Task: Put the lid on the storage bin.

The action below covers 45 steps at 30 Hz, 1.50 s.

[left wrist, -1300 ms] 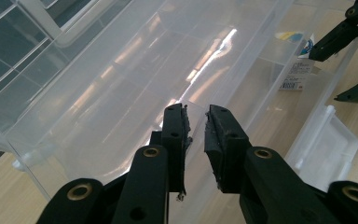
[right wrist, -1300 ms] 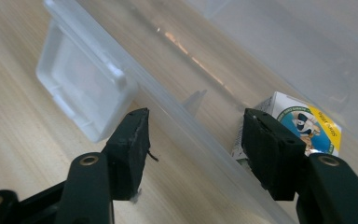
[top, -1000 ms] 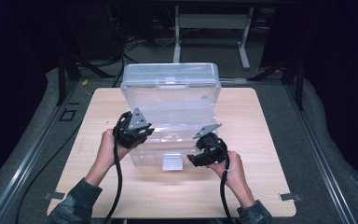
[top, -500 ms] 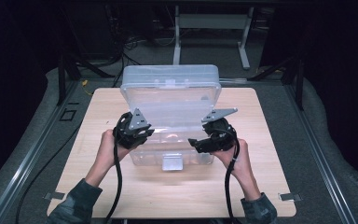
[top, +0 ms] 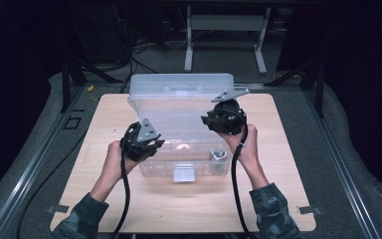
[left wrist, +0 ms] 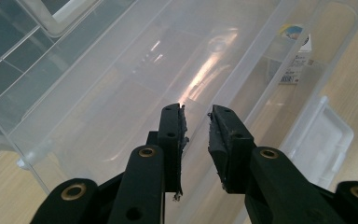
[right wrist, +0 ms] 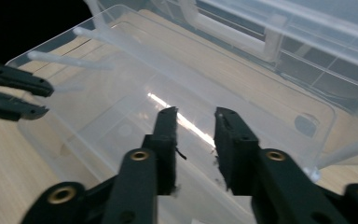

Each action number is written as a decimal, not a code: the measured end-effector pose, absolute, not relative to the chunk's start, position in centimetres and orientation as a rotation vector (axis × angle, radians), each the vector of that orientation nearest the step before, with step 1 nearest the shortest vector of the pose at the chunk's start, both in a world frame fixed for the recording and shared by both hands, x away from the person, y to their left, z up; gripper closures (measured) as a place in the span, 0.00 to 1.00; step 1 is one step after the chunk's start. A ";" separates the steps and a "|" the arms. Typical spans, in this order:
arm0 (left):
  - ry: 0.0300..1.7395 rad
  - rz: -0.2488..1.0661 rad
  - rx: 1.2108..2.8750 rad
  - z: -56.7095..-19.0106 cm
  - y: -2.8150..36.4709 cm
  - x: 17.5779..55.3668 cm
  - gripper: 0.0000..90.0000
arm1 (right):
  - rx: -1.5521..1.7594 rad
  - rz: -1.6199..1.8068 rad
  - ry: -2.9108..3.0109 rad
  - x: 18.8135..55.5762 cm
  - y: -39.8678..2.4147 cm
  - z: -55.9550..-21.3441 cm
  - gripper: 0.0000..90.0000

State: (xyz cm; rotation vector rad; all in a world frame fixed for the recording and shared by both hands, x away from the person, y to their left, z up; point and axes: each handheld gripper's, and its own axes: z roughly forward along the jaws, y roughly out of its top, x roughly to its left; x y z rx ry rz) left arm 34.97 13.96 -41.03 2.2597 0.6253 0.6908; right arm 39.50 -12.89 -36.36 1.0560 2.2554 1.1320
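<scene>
A clear plastic storage box (top: 179,144) stands on the wooden table (top: 288,149), its lid (top: 181,84) tipped up at the back. My left gripper (top: 154,145) hovers over the box's left end (left wrist: 74,121). Its jaws (left wrist: 196,114) stand a slim gap apart, with nothing showing between them. My right gripper (top: 208,119) is raised above the box's right side, near the lid's right edge. Its jaws (right wrist: 196,114) have just been closing and hold nothing, and the box floor (right wrist: 121,121) lies below them. The left gripper (right wrist: 16,95) also shows far off in the right gripper view.
A white latch (top: 183,173) sits at the middle of the box's front wall. A small grey round item (top: 219,154) lies by the front right corner. Bare wood surrounds the box. Dark matting and stand legs (top: 224,40) lie beyond the table.
My right gripper rose from the box's front right corner and moved back toward the lid, uncovering the small grey item. The left gripper stayed put.
</scene>
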 end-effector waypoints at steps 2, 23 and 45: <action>0.629 0.694 2.265 -41.1 13.9 34.9 0.81 | 1.079 1.150 2.247 39.8 -13.0 -36.6 0.85; 0.700 0.598 2.264 -42.3 15.8 33.4 0.49 | 1.074 1.113 2.258 38.1 -13.5 -38.4 0.99; 0.854 0.579 2.259 -42.7 20.8 30.0 0.15 | 1.074 1.088 2.314 36.1 -14.1 -40.7 0.99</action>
